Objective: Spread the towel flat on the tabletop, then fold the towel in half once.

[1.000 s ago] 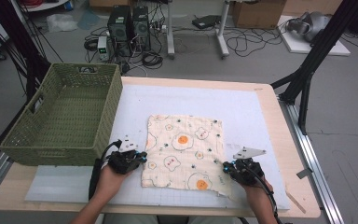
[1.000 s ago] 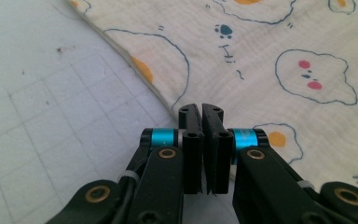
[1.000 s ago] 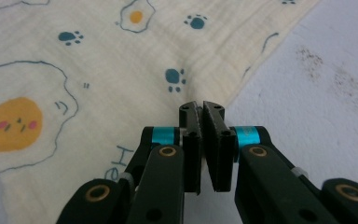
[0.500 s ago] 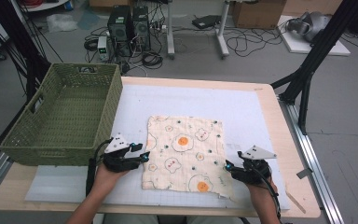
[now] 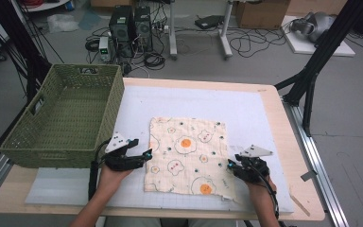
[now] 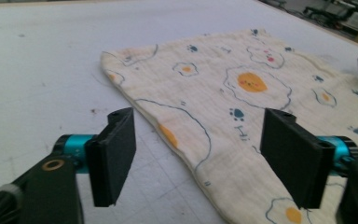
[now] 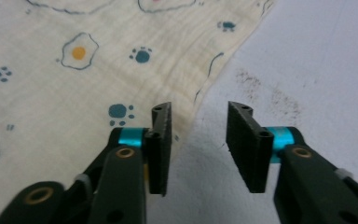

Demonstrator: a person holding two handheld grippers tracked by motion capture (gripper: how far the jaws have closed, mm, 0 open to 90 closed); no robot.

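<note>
Cluttered lab floor behind, cables, computer towers [image 5: 131, 23] and a cardboard box past the far edge; wooden table [image 5: 290, 142] topped with a white mat [image 5: 246, 113]; green woven basket [image 5: 61, 118] on the table's left side, nothing seen inside it; cream cloth [image 5: 186, 153] printed with fried eggs and paw prints lies flat on the mat, mid-table toward the near edge, well apart from the basket.

Left gripper [image 5: 144, 155] just beside the cloth's left edge, hand behind it; jaws have just been opening and stand wide apart in the left gripper view [image 6: 198, 154]; cloth edge [image 6: 242, 116] runs beneath the gap, one pad over bare mat, the other over fabric, neither pad pressing on it.

Right gripper [image 5: 230, 165] at the cloth's near right corner; jaws have just been closing yet a clear gap remains in the right gripper view [image 7: 198, 140]; one pad sits over the cloth's edge [image 7: 121, 60], the other over bare mat; nothing pinched between them; corner lies flat.
</note>
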